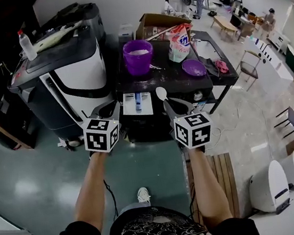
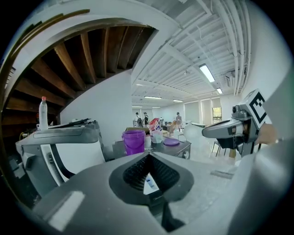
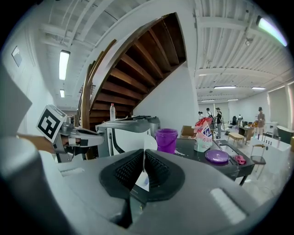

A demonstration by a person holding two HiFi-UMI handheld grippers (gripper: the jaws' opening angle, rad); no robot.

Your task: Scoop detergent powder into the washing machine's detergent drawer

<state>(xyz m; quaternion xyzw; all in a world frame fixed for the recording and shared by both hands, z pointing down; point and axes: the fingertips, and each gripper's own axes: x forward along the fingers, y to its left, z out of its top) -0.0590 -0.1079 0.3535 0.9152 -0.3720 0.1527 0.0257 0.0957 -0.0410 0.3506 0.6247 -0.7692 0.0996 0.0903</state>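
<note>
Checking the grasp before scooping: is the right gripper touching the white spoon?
Touching: the right gripper view shows the right gripper closed on the thin handle of the white spoon.

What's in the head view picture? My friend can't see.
A person looks down at two grippers; the right gripper clamps a white spoon near the open drawer of a dark machine. On it stand a purple bucket of powder and a detergent bag.

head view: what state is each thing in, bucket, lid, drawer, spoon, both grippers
purple bucket: uncovered, white powder inside
purple lid: off, lying on the black top
detergent drawer: pulled out
spoon: held by its handle
left gripper: shut, empty
right gripper: shut on the spoon
</note>
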